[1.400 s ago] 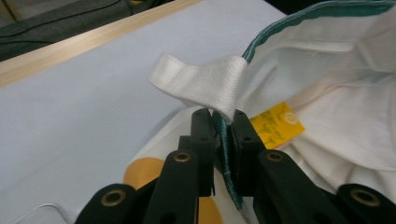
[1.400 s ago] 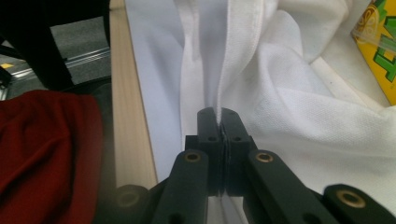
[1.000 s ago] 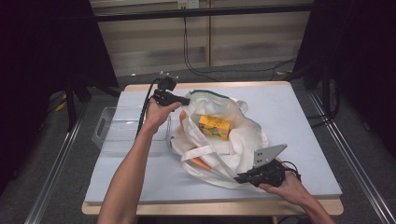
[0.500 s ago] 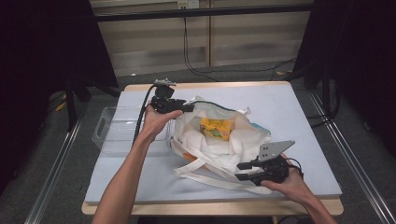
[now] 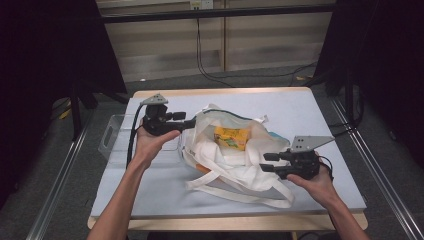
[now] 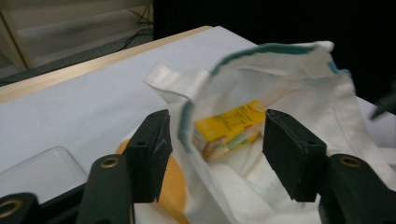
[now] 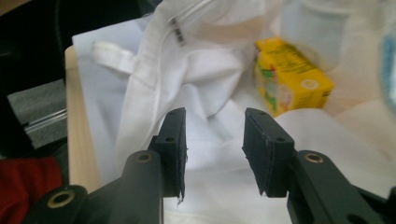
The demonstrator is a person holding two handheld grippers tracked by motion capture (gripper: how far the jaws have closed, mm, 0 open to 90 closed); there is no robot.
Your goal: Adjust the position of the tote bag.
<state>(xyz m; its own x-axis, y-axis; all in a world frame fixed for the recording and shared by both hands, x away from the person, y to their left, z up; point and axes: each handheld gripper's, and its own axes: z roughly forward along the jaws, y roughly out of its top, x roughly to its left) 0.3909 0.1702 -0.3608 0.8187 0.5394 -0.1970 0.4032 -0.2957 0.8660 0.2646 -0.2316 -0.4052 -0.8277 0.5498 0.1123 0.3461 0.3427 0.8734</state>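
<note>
A white cloth tote bag (image 5: 227,162) with a green-trimmed rim lies open in the middle of the table. Inside it lies a yellow carton (image 5: 231,138). My left gripper (image 5: 189,123) is at the bag's left rim. In the left gripper view its jaws (image 6: 218,140) have just been opening; the green-edged rim (image 6: 187,121) rises between them untouched, with the carton (image 6: 229,126) beyond. My right gripper (image 5: 266,163) hovers at the bag's right side. Its jaws (image 7: 214,135) have also just been opening, with nothing pressed between them; white fabric (image 7: 196,79) and the carton (image 7: 289,84) lie ahead.
A clear plastic bin (image 5: 117,142) sits at the table's left edge, just beside my left hand. The bag's long handles (image 5: 235,192) trail toward the front edge. Something orange (image 6: 170,186) shows under the bag's left side. Bare blue-grey tabletop (image 5: 310,115) lies at the back right.
Both grippers have opened and let go of the bag's fabric. The left one drew back to the left; the right one lifted a little to the right. The bag's mouth has settled open.
</note>
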